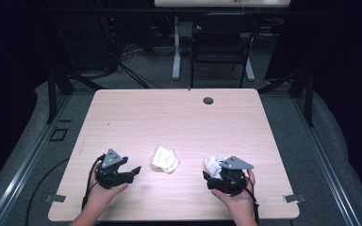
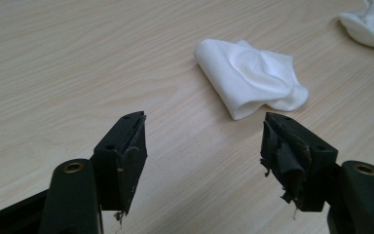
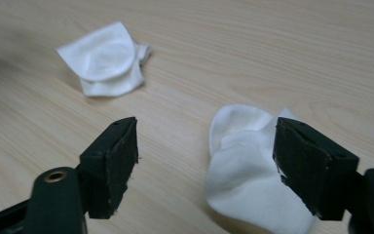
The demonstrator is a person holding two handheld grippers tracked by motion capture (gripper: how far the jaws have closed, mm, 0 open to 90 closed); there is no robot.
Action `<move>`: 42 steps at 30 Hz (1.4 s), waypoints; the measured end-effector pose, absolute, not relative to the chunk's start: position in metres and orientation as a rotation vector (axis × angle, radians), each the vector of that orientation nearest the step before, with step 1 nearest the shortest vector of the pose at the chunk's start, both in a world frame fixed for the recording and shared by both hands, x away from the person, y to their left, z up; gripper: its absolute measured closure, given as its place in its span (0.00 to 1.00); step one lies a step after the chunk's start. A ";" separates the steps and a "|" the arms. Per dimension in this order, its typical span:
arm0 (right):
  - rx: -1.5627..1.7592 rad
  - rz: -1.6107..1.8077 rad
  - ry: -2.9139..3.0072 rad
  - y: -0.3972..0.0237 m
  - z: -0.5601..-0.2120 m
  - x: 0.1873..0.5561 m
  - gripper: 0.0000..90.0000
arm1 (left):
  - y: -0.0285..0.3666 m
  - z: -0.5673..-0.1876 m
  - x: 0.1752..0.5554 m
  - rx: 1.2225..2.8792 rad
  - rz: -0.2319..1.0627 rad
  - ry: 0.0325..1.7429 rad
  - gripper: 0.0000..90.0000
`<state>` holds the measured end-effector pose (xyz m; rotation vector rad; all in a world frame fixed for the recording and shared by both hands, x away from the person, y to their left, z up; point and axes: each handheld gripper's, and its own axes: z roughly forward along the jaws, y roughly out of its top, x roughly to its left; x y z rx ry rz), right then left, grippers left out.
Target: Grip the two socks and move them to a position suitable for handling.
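White cloth, two crumpled pieces, is lying on the pale wood desk [image 1: 179, 117]. Middle cloth [image 1: 164, 159] is sitting near the front edge, between the two grippers. Second cloth [image 1: 214, 163] is lying at the right gripper [image 1: 215, 180], partly under its grey plate in the high view.

Left gripper [image 1: 131, 172] is resting low on the desk at roughly 8 o'clock from the middle cloth, jaws standing wide apart, nothing between them. In the left gripper view the middle cloth [image 2: 251, 78] is sitting at about 1 o'clock ahead of the jaws, apart from them.

Right gripper is also gaping, holding nothing yet. In the right gripper view the second cloth [image 3: 246, 170] is lying just inside the right-hand jaw, its near part between the jaws, no pinch that I can see.

Step in hand looks like grabbing a cloth with each gripper (my read). To do it well:
- right: shifting toward 2 o'clock so a thick fold is sitting centred, then closing
- left: advancing toward 1 o'clock, keeping tips low to the wood
- aiming for a bunched ridge, not a flat single layer, or the pads are likely slipping off
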<state>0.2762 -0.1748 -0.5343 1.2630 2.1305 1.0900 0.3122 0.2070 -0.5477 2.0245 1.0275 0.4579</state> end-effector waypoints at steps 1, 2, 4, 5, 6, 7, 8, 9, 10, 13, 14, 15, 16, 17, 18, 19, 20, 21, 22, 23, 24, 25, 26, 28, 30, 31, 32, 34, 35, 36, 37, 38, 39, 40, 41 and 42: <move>1.247 1.062 2.138 -0.173 -0.538 0.277 0.33 | 0.206 -0.550 0.314 2.035 0.451 1.033 0.38; 1.240 1.040 2.154 -0.172 -0.541 0.278 0.36 | 0.206 -0.550 0.314 2.035 0.451 1.033 0.41; 1.236 1.026 2.165 -0.173 -0.545 0.279 0.38 | 0.206 -0.554 0.314 2.027 0.460 1.044 0.44; 1.212 1.008 2.178 -0.175 -0.550 0.280 0.46 | 0.206 -0.555 0.314 2.035 0.482 1.043 0.45; 1.212 1.008 2.178 -0.175 -0.550 0.280 0.46 | 0.206 -0.555 0.314 2.035 0.482 1.043 0.46; 1.187 0.997 2.161 -0.177 -0.553 0.279 0.49 | 0.207 -0.556 0.314 2.024 0.485 1.047 0.46; 1.185 1.003 2.158 -0.178 -0.553 0.280 0.50 | 0.207 -0.556 0.313 2.020 0.486 1.047 0.48; 1.193 1.017 2.151 -0.180 -0.554 0.280 0.52 | 0.208 -0.557 0.313 2.014 0.487 1.053 0.49; 1.203 1.049 2.138 -0.181 -0.556 0.280 0.53 | 0.208 -0.558 0.313 2.015 0.487 1.054 0.50; 1.222 1.075 2.139 -0.182 -0.558 0.280 0.55 | 0.208 -0.560 0.312 2.010 0.484 1.056 0.53; 1.228 1.070 2.144 -0.181 -0.559 0.280 0.57 | 0.208 -0.560 0.312 2.007 0.489 1.054 0.54; 1.228 1.070 2.144 -0.181 -0.559 0.280 0.57 | 0.207 -0.561 0.312 2.006 0.486 1.050 0.54; 1.237 1.069 2.142 -0.180 -0.559 0.280 0.57 | 0.207 -0.561 0.311 2.003 0.481 1.049 0.54; 1.244 1.064 2.147 -0.179 -0.559 0.280 0.57 | 0.206 -0.561 0.311 2.001 0.478 1.051 0.54; 1.246 1.052 2.154 -0.179 -0.559 0.280 0.57 | 0.205 -0.562 0.311 2.000 0.476 1.054 0.54; 1.250 1.052 2.154 -0.177 -0.560 0.281 0.57 | 0.204 -0.562 0.311 1.999 0.480 1.054 0.54; 1.252 1.055 2.159 -0.177 -0.560 0.282 0.57 | 0.203 -0.562 0.312 2.003 0.476 1.054 0.53; 1.265 1.064 2.158 -0.176 -0.560 0.282 0.58 | 0.200 -0.563 0.313 2.008 0.465 1.053 0.52; 1.270 1.066 2.158 -0.176 -0.560 0.282 0.59 | 0.198 -0.564 0.313 2.006 0.455 1.050 0.52; 1.272 1.069 2.160 -0.177 -0.559 0.282 0.60 | 0.195 -0.563 0.314 2.006 0.441 1.046 0.52; 1.270 1.078 2.153 -0.177 -0.559 0.282 0.60 | 0.194 -0.563 0.314 2.008 0.434 1.039 0.53; 1.270 1.078 2.153 -0.177 -0.559 0.282 0.60 | 0.194 -0.563 0.314 2.008 0.434 1.039 0.53; 1.271 1.086 2.145 -0.177 -0.559 0.282 0.61 | 0.190 -0.562 0.314 2.009 0.439 1.031 0.53; 1.268 1.098 2.134 -0.177 -0.558 0.281 0.63 | 0.183 -0.560 0.315 2.017 0.455 1.022 0.56; 1.279 1.110 2.129 -0.178 -0.557 0.281 0.65 | 0.172 -0.558 0.317 2.026 0.484 1.005 0.59; 1.279 1.113 2.128 -0.179 -0.557 0.281 0.65 | 0.172 -0.558 0.317 2.026 0.484 1.005 0.59; 1.283 1.117 2.124 -0.179 -0.558 0.281 0.65 | 0.163 -0.558 0.319 2.028 0.480 0.982 0.59; 1.285 1.118 2.123 -0.179 -0.558 0.281 0.65 | 0.154 -0.559 0.322 2.035 0.500 0.968 0.59; 1.285 1.118 2.123 -0.179 -0.558 0.281 0.65 | 0.154 -0.559 0.322 2.035 0.500 0.968 0.60; 1.286 1.118 2.119 -0.180 -0.558 0.281 0.65 | 0.150 -0.560 0.324 2.046 0.509 0.963 0.60; 1.289 1.122 2.122 -0.180 -0.558 0.281 0.65 | 0.147 -0.560 0.326 2.049 0.510 0.957 0.63; 1.289 1.122 2.122 -0.180 -0.558 0.281 0.65 | 0.143 -0.561 0.328 2.050 0.507 0.961 0.63; 1.295 1.129 2.117 -0.180 -0.559 0.281 0.65 | 0.141 -0.561 0.330 2.053 0.503 0.960 0.68; 1.295 1.129 2.117 -0.180 -0.559 0.281 0.65 | 0.139 -0.562 0.332 2.049 0.494 0.961 0.68; 1.296 1.128 2.118 -0.181 -0.559 0.282 0.66 | 0.134 -0.562 0.336 2.037 0.476 0.976 0.73; 1.296 1.135 2.118 -0.181 -0.559 0.282 0.66 | 0.132 -0.563 0.338 2.033 0.478 0.981 0.76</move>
